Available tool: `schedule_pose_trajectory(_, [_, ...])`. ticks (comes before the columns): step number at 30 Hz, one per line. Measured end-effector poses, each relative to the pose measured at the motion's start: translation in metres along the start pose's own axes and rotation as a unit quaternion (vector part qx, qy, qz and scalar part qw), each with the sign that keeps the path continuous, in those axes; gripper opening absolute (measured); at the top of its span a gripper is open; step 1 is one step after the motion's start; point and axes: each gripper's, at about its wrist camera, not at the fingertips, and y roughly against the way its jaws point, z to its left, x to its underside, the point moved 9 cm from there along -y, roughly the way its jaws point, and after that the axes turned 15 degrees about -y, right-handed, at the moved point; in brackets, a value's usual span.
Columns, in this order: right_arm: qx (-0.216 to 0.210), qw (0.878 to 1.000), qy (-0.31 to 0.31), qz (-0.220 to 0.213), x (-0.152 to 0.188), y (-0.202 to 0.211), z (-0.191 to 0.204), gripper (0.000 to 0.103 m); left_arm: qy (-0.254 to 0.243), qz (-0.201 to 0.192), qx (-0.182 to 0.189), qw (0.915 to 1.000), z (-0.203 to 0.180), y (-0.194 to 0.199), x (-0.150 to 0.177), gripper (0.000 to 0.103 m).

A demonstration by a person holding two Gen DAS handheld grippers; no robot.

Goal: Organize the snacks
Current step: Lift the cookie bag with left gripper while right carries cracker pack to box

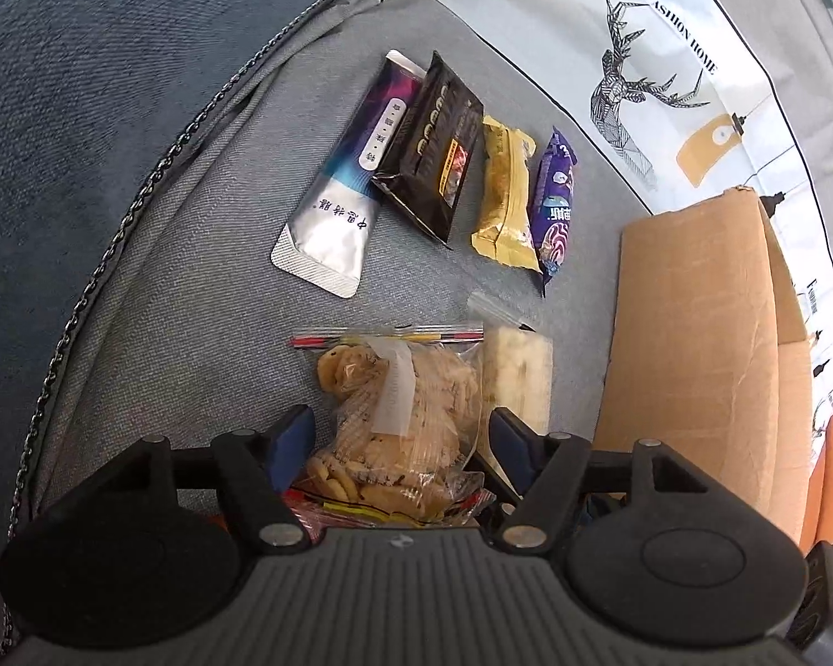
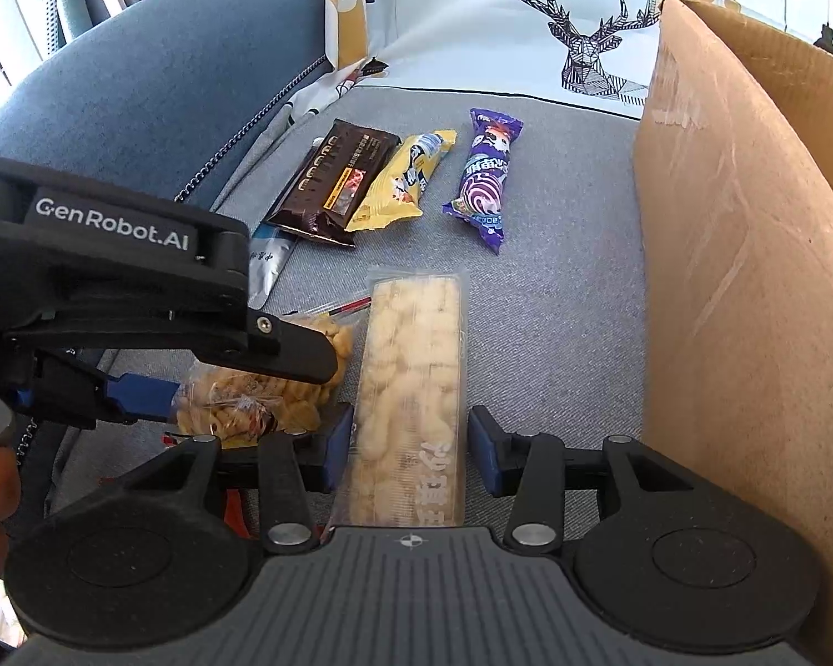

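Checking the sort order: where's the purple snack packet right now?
The purple snack packet lies flat on the grey sofa seat, rightmost in the far row, beside the yellow packet and left of the cardboard box.

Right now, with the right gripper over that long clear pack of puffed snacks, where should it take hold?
Grip the clear puffed-snack pack across its narrow width, near the end, coming down from above. It lies flat and lengthwise between the right gripper pads, which already straddle it; its long straight sides suit them.
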Motion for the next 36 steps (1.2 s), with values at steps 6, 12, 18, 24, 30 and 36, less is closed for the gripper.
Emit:
schedule_pose_trajectory(6, [0.007, 1.0, 0.012, -0.004, 0.0, 0.0, 0.0, 0.042, -0.017, 0.0, -0.012, 0.9998, -0.002, -0.001, -0.001, 0.068])
schedule_pose_trajectory(12, [0.006, 1.0, 0.006, -0.011, -0.001, 0.003, -0.001, 0.038, -0.021, -0.004, -0.021, 0.9996, 0.0, 0.001, -0.002, 0.055])
schedule_pose_trajectory(18, [-0.002, 0.999, 0.009, -0.04, -0.008, 0.018, 0.007, 0.038, -0.019, -0.032, -0.008, 0.9993, -0.004, 0.014, -0.006, 0.053])
schedule_pose_trajectory(24, [-0.01, 0.997, 0.024, -0.077, -0.02, 0.041, 0.015, 0.038, -0.008, -0.083, 0.011, 0.9964, -0.009, 0.036, -0.014, 0.053])
schedule_pose_trajectory(30, [-0.027, 0.991, 0.042, -0.126, -0.032, 0.074, 0.019, 0.038, 0.0, -0.141, 0.033, 0.9895, -0.022, 0.064, -0.017, 0.052])
schedule_pose_trajectory(36, [-0.055, 0.983, 0.047, -0.167, -0.056, 0.117, 0.011, 0.038, 0.0, -0.183, 0.054, 0.9816, -0.038, 0.082, -0.023, 0.052])
